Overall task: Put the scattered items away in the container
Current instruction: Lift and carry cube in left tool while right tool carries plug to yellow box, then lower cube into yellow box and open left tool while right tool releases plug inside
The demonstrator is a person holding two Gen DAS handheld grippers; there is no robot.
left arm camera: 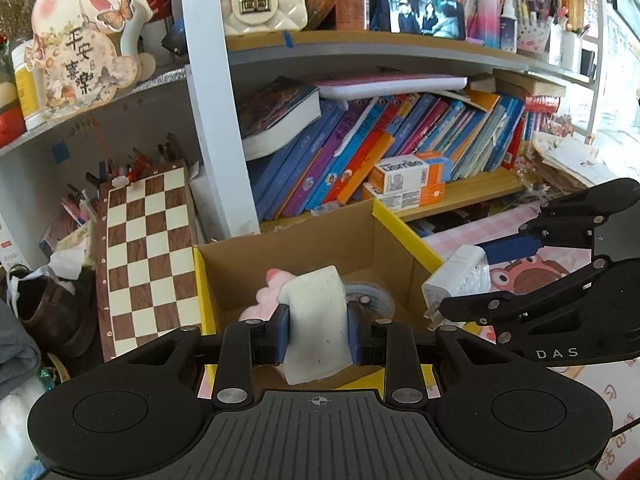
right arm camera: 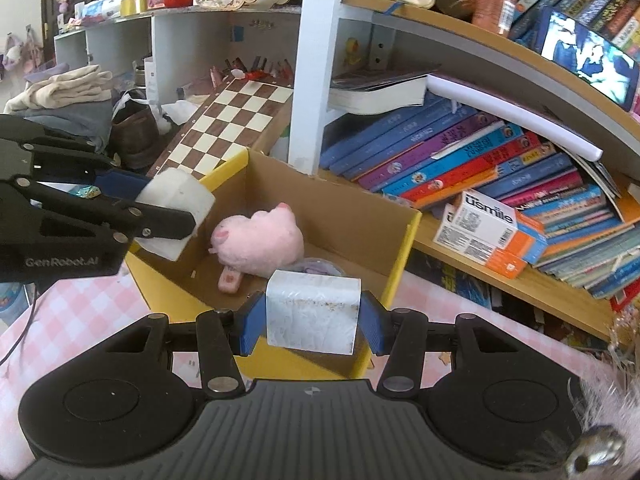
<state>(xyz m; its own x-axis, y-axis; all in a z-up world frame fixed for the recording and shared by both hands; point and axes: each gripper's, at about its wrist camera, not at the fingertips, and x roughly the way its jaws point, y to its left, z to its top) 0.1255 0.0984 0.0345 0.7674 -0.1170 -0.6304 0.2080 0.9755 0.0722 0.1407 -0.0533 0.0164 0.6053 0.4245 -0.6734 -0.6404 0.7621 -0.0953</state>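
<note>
Two tongs each pinch one thing over the box. The left tongs squeeze a white block at its 9 o'clock rim; the right tongs squeeze a white charger at 6 o'clock. Go lower before letting go, beside the pink plush toy.

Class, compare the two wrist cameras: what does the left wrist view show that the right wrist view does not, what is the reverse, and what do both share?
Only the left wrist view shows the prongs of the white charger held by the right gripper, and the frog print on the cloth.

Only the right wrist view shows the folded clothes and the pink stick in the box.

Both show the cardboard box, the pink plush, the chessboard and the left gripper shut on a white block.
</note>
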